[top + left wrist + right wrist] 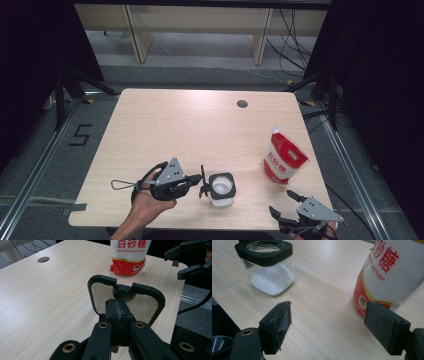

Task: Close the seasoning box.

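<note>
A clear square jar (pixel 221 189) with a black collar stands uncovered near the table's front edge, a layer of white sugar in it; it is also at the upper left of the right gripper view (pixel 268 267). Its black-framed lid (pixel 147 288) stands upright just left of the jar (pixel 203 186). My left gripper (pixel 199 181) is shut on the lid's tab (pixel 120 311). A red and white sugar bag (pixel 284 157) stands at the right (pixel 130 255) (pixel 392 272). My right gripper (pixel 283 202) is open at the front right corner, nothing between its jaws (pixel 327 322), and is seen from the left gripper view (pixel 190 260).
The light wooden table (pixel 200 130) has a round cable hole (pixel 242 104) near its far edge (pixel 43 259). Wooden furniture legs (pixel 135 35) and cables lie on the floor beyond. Dark stands flank the table on both sides.
</note>
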`<state>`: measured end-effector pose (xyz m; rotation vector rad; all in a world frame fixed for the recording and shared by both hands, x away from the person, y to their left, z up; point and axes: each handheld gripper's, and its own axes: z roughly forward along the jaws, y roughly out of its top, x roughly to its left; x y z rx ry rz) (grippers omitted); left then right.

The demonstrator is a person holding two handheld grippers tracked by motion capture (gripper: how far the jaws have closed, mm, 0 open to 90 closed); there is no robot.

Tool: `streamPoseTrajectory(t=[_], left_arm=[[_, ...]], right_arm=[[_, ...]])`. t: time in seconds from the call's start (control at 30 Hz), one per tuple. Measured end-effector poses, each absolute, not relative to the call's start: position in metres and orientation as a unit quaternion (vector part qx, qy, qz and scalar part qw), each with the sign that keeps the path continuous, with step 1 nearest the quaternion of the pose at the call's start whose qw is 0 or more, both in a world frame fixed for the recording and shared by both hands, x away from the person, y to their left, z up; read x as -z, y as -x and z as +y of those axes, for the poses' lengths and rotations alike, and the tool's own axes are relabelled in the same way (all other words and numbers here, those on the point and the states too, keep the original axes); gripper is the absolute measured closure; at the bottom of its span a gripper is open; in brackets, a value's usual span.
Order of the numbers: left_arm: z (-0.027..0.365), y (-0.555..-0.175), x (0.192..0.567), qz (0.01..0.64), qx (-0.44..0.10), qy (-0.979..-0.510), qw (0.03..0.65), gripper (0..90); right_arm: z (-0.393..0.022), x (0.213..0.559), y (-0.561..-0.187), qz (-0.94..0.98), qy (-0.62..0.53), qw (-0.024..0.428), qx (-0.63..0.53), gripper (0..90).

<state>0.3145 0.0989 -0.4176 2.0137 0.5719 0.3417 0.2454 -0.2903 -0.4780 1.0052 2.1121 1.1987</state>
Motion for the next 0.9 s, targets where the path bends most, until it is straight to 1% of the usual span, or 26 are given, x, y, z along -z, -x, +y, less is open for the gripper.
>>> streamPoseTrajectory(t=[0.07,0.1,0.13,0.17,0.2,0.23,0.27,0.3,0.33,0.37,0.4,0.43,0.47,0.5,0.53,0.63,0.67,0.7,0.73,0.77,0.8,0.9], left_arm=[[0.098,-0.314,0.419,0.241,-0.137,-0.828,0.487,88.9],[0.099,-0.315,0.419,0.235,-0.139,-0.830,0.486,88.9],[0.099,-0.315,0.419,0.238,-0.138,-0.829,0.487,88.8],[0.098,-0.315,0.419,0.239,-0.138,-0.828,0.487,88.8],[0.099,-0.318,0.419,0.222,-0.153,-0.828,0.491,88.8],[0.099,-0.317,0.419,0.223,-0.151,-0.829,0.491,88.7],[0.099,-0.317,0.418,0.225,-0.154,-0.830,0.487,88.6],[0.098,-0.317,0.419,0.226,-0.154,-0.828,0.489,88.6],[0.098,-0.317,0.419,0.229,-0.149,-0.829,0.488,88.6],[0.097,-0.317,0.418,0.224,-0.154,-0.831,0.485,88.6],[0.096,-0.316,0.419,0.230,-0.150,-0.830,0.486,88.7],[0.097,-0.316,0.418,0.239,-0.160,-0.829,0.480,88.7],[0.096,-0.317,0.419,0.231,-0.148,-0.832,0.483,88.7],[0.096,-0.316,0.418,0.244,-0.165,-0.829,0.476,88.7],[0.095,-0.316,0.419,0.239,-0.157,-0.828,0.482,88.7],[0.094,-0.316,0.418,0.239,-0.152,-0.831,0.480,88.6],[0.094,-0.316,0.418,0.239,-0.154,-0.831,0.479,88.6],[0.094,-0.316,0.418,0.237,-0.151,-0.832,0.479,88.6],[0.094,-0.317,0.417,0.238,-0.166,-0.831,0.474,88.7],[0.093,-0.316,0.417,0.239,-0.163,-0.830,0.476,88.7],[0.092,-0.317,0.418,0.235,-0.146,-0.829,0.485,88.7],[0.090,-0.316,0.417,0.235,-0.147,-0.832,0.480,88.7]], right_arm=[[-0.291,0.478,-0.247,0.778,-0.361,0.262,-0.443,22.9],[-0.290,0.477,-0.246,0.776,-0.367,0.256,-0.445,23.1],[-0.290,0.476,-0.247,0.777,-0.357,0.263,-0.447,23.1],[-0.288,0.476,-0.245,0.775,-0.369,0.253,-0.446,23.2],[-0.289,0.476,-0.248,0.779,-0.351,0.263,-0.448,23.5],[-0.287,0.476,-0.247,0.780,-0.354,0.255,-0.448,25.2],[-0.286,0.477,-0.248,0.781,-0.348,0.257,-0.451,27.9],[-0.284,0.476,-0.247,0.782,-0.354,0.244,-0.450,31.2],[-0.284,0.476,-0.249,0.785,-0.342,0.255,-0.450,34.7],[-0.282,0.475,-0.248,0.785,-0.348,0.242,-0.453,38.2],[-0.281,0.475,-0.251,0.784,-0.334,0.252,-0.459,39.2],[-0.279,0.475,-0.251,0.782,-0.339,0.247,-0.461,41.3],[-0.279,0.474,-0.251,0.787,-0.332,0.247,-0.458,43.9],[-0.279,0.474,-0.250,0.784,-0.334,0.250,-0.459,45.3],[-0.278,0.474,-0.250,0.783,-0.337,0.249,-0.460,46.4],[-0.278,0.472,-0.251,0.785,-0.328,0.251,-0.461,53.8],[-0.275,0.472,-0.250,0.783,-0.335,0.242,-0.464,57.1],[-0.275,0.472,-0.252,0.787,-0.327,0.243,-0.464,58.4],[-0.272,0.472,-0.254,0.792,-0.320,0.243,-0.461,60.5],[-0.270,0.472,-0.255,0.791,-0.322,0.239,-0.462,61.5],[-0.269,0.472,-0.257,0.796,-0.313,0.241,-0.459,63.3],[-0.265,0.472,-0.260,0.800,-0.304,0.239,-0.458,64.8]])
